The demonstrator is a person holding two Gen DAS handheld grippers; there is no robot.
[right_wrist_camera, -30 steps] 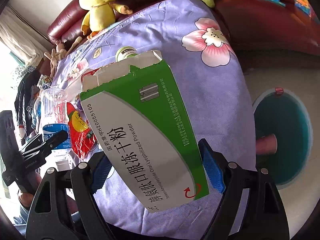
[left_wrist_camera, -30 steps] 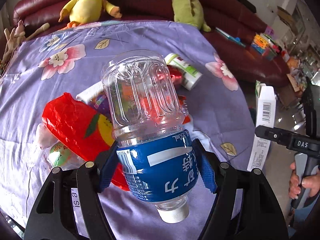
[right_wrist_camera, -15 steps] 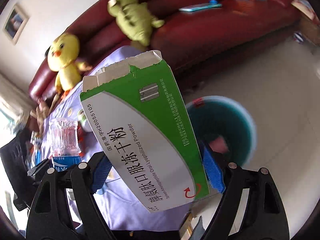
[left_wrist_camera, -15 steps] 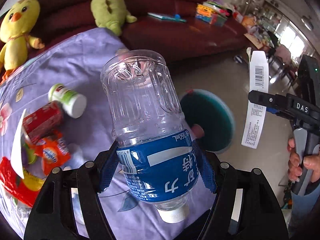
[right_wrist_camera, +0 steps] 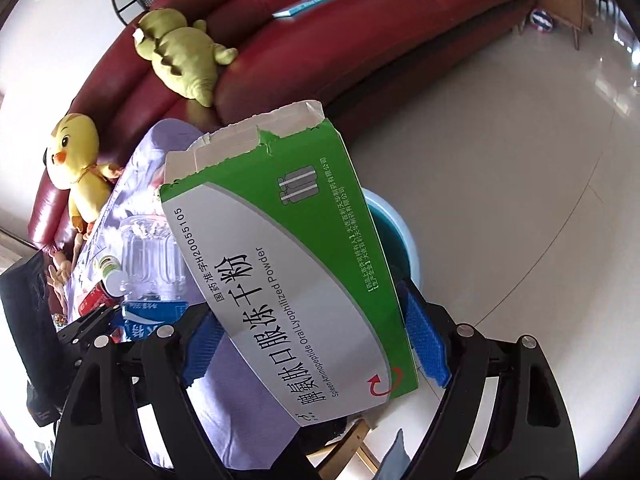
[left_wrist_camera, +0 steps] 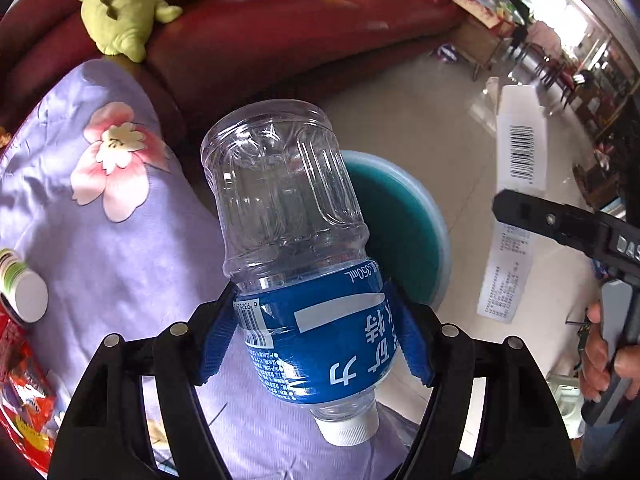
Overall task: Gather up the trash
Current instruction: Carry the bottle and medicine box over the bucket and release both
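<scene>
1. Your left gripper (left_wrist_camera: 316, 332) is clamped on a clear plastic water bottle with a blue label (left_wrist_camera: 296, 256), its blue pads (left_wrist_camera: 216, 340) pressing the label on both sides. The bottle is held upside down to the camera, white cap nearest the lens, base pointing away.
2. Your right gripper (right_wrist_camera: 312, 344) is clamped on a green-and-white cardboard medicine box (right_wrist_camera: 288, 272); the box's torn top end points away from the camera.
3. A round teal plastic bin with a pale rim (left_wrist_camera: 436, 232) stands on the tiled floor beside the table. In both views the held item covers most of its mouth, so its contents cannot be told.
4. The table's lilac floral cloth (left_wrist_camera: 100, 240) carries more trash: a white-and-green capped tub (left_wrist_camera: 20, 284) lying on its side and red snack wrappers (left_wrist_camera: 24, 376) at the cloth's left edge.
5. Left view only: your right hand (left_wrist_camera: 608, 352) on the handle of the right gripper, and the box's white barcode side.
6. Right view only: a yellow plush chick (right_wrist_camera: 80, 168) on the dark red leather sofa (right_wrist_camera: 360, 32), and the box's printed front.
7. Both views: a green plush dinosaur (left_wrist_camera: 116, 12) on the sofa.
</scene>
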